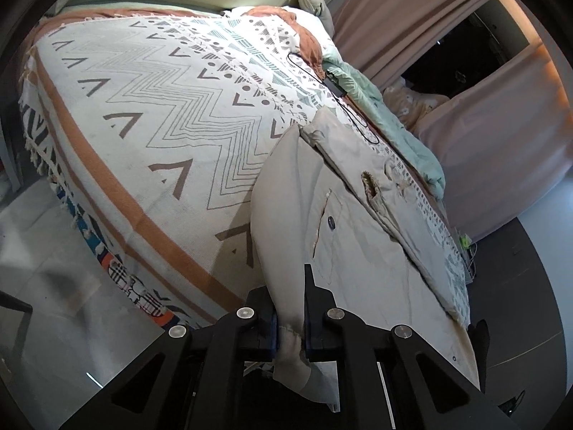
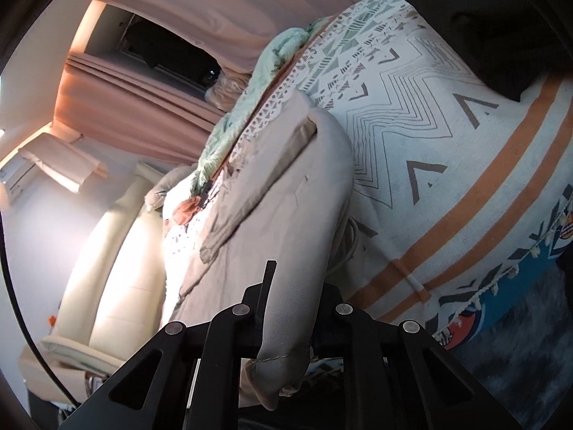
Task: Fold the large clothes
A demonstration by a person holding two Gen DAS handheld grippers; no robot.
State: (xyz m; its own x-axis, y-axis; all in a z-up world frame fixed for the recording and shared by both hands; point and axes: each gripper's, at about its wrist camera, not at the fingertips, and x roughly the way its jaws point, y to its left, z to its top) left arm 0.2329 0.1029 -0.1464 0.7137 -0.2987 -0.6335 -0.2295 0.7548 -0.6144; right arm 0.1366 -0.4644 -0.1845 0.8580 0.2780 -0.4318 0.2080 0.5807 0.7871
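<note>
Both grippers, left & right, clamp 1 beige garment (on bed).

The left gripper sits at the bottom centre of the frame, its two black fingers closed on a frayed corner of a beige garment. From there the garment runs up and to the right, spread over the right part of a bed. A buttoned pocket shows on it near the middle. The bed carries a white blanket with grey zigzags, chevrons and orange bands. A black cable lies on the blanket toward the upper right, beside a mint quilt, with pink curtains behind
</note>
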